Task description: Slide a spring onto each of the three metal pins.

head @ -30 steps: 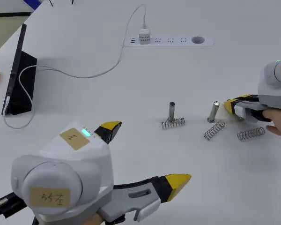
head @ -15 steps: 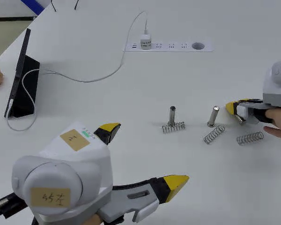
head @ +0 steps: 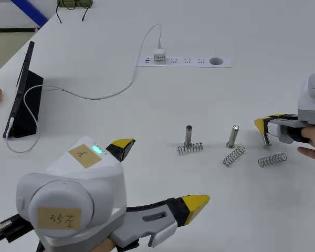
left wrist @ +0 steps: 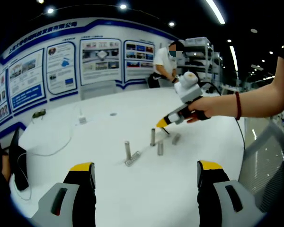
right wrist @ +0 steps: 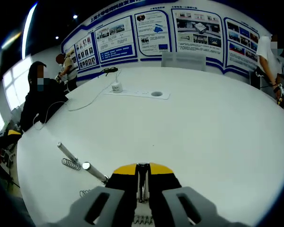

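Head view: two metal pins (head: 188, 134) stand upright at centre frame, with three springs (head: 233, 155) lying loose just beside them, none threaded yet. At the right edge, the right gripper (head: 263, 128) appears clamped on a third pin (right wrist: 142, 187). At lower left, the left gripper (head: 160, 173) hangs with jaws wide apart. The likely next move is to stand that pin up, then lift a spring.

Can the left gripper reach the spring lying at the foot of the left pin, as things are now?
Probably yes: the left gripper is open, and only bare table lies between it and the spring.
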Demonstrator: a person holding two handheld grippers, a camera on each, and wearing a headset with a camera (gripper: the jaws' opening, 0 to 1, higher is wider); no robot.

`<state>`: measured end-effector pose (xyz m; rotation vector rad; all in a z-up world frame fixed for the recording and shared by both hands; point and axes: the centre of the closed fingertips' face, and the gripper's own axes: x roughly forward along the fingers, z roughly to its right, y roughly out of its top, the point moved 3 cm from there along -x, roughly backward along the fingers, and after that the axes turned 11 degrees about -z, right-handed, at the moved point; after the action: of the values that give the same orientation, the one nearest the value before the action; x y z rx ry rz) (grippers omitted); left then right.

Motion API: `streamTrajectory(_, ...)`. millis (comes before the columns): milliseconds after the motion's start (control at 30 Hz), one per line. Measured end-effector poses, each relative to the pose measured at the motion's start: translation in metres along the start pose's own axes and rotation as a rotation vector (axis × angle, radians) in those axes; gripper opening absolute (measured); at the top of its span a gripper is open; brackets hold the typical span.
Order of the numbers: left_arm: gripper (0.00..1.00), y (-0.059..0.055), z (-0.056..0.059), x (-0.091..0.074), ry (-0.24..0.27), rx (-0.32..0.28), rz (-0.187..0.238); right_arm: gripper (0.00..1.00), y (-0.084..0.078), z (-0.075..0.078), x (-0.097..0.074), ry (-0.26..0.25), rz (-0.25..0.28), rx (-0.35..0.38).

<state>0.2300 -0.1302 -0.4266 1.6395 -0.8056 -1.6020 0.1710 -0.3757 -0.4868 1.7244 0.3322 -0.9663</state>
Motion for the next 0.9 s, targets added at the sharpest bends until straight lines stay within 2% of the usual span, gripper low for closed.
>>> streamTrajectory(333, 0.9, 0.002, 0.001, -0.004, 0.0, 0.001, 0.011, 0.08, -0.002, -0.002, -0.018, -0.01, -0.003, -0.027)
streamTrajectory(900, 0.87, 0.002, 0.001, -0.009, 0.004, 0.012, 0.009, 0.09, -0.014, -0.004, -0.032, -0.034, -0.042, -0.069)
